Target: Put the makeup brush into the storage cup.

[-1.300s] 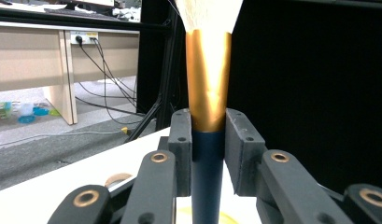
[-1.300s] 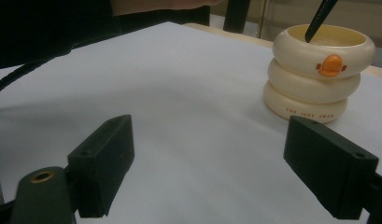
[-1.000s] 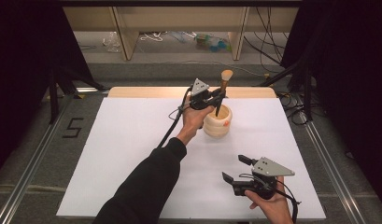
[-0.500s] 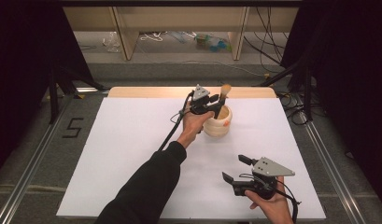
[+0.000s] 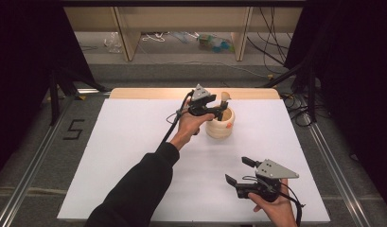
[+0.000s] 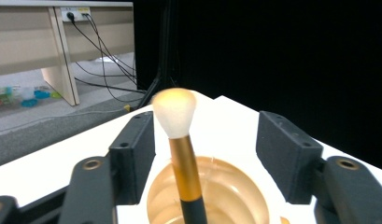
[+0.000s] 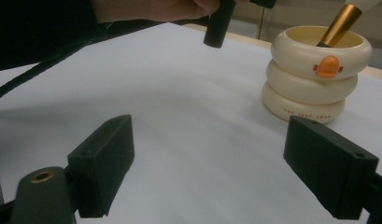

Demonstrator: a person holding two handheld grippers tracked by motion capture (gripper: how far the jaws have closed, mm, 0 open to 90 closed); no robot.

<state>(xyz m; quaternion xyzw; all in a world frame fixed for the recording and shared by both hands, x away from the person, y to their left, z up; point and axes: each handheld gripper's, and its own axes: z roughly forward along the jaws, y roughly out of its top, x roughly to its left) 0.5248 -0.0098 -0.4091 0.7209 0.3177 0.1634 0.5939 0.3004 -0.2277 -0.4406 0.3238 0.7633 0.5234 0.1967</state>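
Note:
A cream ringed cup (image 5: 220,126) with an orange duck beak stands at the far middle of the white table (image 5: 134,142). A makeup brush (image 5: 224,98) with white bristles, a gold ferrule and a black handle leans inside it. My left gripper (image 5: 220,109) hovers at the cup's rim. Its jaws have just been opening, and the brush (image 6: 181,154) stands between them untouched, above the cup (image 6: 226,186). My right gripper (image 5: 238,170) rests near the front right edge, open with nothing in it. It faces the cup (image 7: 310,70) and brush (image 7: 340,23).
A wooden strip (image 5: 148,93) borders the table's far edge. Beyond it are shelf legs, cables and small items on the floor. Dark curtains stand on both sides. A metal rail (image 5: 35,165) runs along the left of the table.
The left gripper has lowered the brush from above the cup into it, and its jaws have spread off the handle. The right gripper has not moved.

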